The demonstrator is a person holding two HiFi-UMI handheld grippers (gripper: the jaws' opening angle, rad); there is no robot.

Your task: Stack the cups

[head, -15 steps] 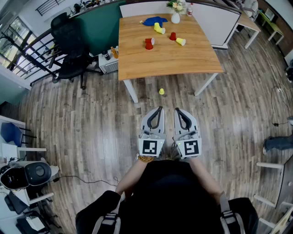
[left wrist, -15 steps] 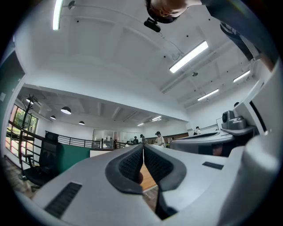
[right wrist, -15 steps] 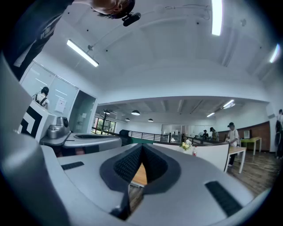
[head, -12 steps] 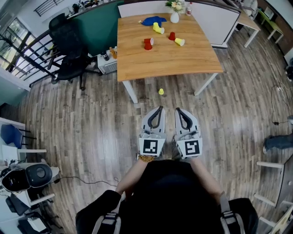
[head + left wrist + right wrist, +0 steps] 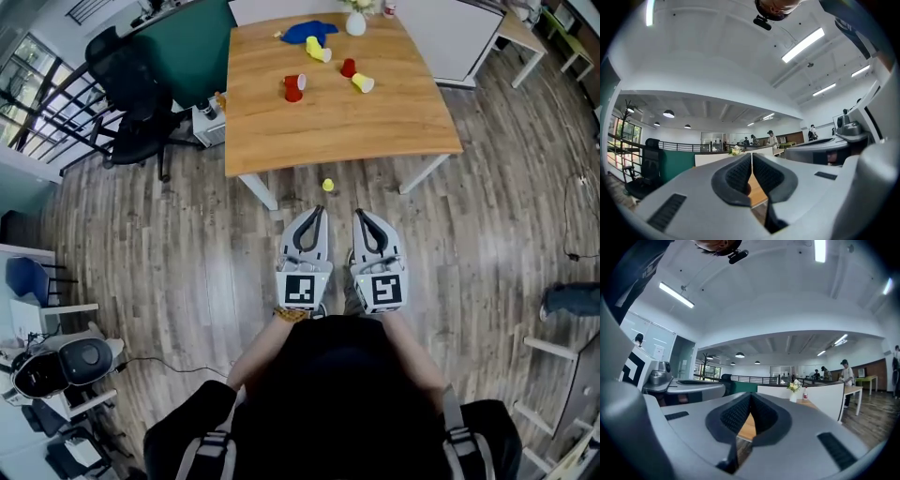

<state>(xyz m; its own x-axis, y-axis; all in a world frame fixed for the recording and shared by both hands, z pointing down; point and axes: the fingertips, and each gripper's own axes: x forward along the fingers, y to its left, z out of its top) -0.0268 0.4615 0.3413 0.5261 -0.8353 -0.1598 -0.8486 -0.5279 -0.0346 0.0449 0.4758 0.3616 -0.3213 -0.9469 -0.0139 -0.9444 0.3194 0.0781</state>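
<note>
There are two claws. The left claw (image 5: pixel 314 217) and the right claw (image 5: pixel 363 219) are side by side, close together. The person holds them out in front with both arms bent. They hang over the wood floor (image 5: pixel 187 244) and are well apart from the table (image 5: pixel 337 122). Both point toward the table, about level. Each one has a cube with black and white squares at its back end.

The left claw is pinched together with nothing in it. The right claw is pinched together too, and it is also empty.

The cups are at the far end of the table, spread out. There are red cups in two spots. The first red cup (image 5: pixel 293 87) is more to the left. The second red cup (image 5: pixel 348 67) is more to the right. One yellow cup (image 5: pixel 362 82) lies on its side just beside the second red cup. More yellow (image 5: pixel 319 49) lies next to a blue cloth (image 5: pixel 305 32), but it is too small to tell if that is one cup or two. A small yellow thing (image 5: pixel 328 185) that looks like a cup is on the floor by the near edge of the table.

One white vase (image 5: pixel 355 23) stands at the far edge. One black chair (image 5: pixel 131 94) is to the left.
</note>
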